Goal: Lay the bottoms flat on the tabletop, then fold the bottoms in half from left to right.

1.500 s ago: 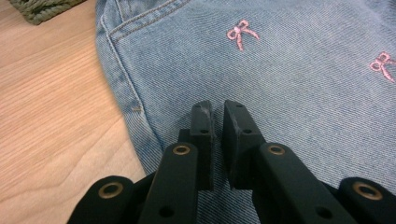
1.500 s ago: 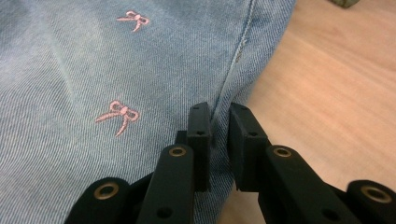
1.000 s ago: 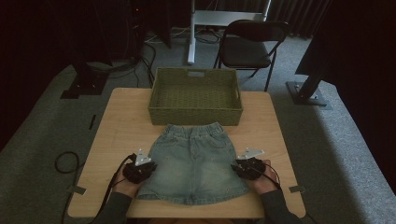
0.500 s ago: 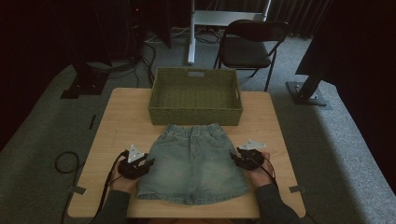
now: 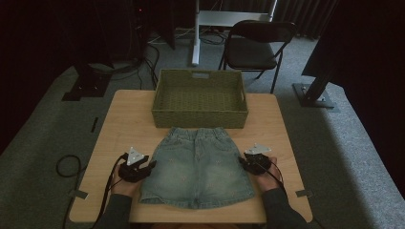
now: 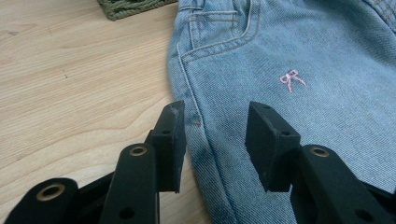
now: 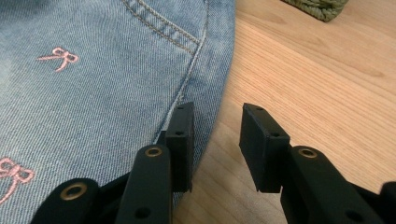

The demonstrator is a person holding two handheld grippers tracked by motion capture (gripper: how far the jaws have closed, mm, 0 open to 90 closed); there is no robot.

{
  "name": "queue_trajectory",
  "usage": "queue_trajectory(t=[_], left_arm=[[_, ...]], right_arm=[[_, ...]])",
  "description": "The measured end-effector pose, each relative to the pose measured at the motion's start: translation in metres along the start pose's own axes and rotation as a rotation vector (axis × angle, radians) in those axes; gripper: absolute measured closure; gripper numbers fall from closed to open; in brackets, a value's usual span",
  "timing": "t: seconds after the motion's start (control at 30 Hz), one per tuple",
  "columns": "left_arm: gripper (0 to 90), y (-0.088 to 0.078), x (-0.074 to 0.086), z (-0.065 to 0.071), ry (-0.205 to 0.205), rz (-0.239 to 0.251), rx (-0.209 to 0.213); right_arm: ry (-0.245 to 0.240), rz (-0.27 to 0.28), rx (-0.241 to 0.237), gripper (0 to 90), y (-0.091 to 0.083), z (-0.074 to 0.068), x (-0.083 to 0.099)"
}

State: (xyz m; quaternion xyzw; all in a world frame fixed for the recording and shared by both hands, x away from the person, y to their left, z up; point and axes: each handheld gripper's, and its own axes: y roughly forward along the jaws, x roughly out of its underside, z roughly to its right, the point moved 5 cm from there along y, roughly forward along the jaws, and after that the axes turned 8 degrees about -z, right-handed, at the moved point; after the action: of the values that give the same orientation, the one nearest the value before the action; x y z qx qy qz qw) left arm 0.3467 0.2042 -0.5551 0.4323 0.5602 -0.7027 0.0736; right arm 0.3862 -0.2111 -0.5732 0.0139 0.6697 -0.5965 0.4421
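Denim skirt (image 5: 197, 167) lay flat on table (image 5: 119, 124), waistband just before green woven basket (image 5: 199, 98). My left gripper (image 6: 215, 140) sat at skirt's left side seam, jaws apart, just been opening, seam edge between them, pads not pressing. My right gripper (image 7: 217, 140) straddled right edge, jaws apart though just been closing, hem edge between, unclamped.

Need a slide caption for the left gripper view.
Open left claw straddles the side seam of a light-blue denim skirt on a wooden table.
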Motion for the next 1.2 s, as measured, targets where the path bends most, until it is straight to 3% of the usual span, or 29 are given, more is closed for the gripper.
queue_trajectory(t=[0.23, 0.33, 0.67, 0.83, 1.0, 1.2], left_arm=[[56.3, -0.006, 0.002, -0.006, -0.041, 0.017, 0.008], [55.0, -0.008, 0.004, -0.007, -0.066, 0.025, 0.03], [52.1, -0.002, 0.012, -0.01, -0.101, -0.031, 0.048], [49.8, 0.002, 0.014, -0.009, -0.095, -0.05, 0.028], [49.7, 0.011, 0.015, -0.004, -0.069, -0.099, 0.021], [48.4, 0.012, 0.015, -0.003, -0.071, -0.09, 0.014]], right_arm=[[0.011, 0.008, -0.011, 63.2, 0.0, 0.001, 0.001], [0.014, 0.01, -0.01, 62.1, 0.0, 0.002, 0.002], [0.017, 0.018, -0.013, 59.7, 0.0, 0.003, 0.002], [0.009, 0.02, -0.003, 58.8, 0.0, 0.003, 0.002], [0.007, 0.022, -0.005, 58.6, -0.001, 0.002, 0.003], [0.006, 0.024, -0.004, 58.5, -0.001, 0.002, 0.004]])
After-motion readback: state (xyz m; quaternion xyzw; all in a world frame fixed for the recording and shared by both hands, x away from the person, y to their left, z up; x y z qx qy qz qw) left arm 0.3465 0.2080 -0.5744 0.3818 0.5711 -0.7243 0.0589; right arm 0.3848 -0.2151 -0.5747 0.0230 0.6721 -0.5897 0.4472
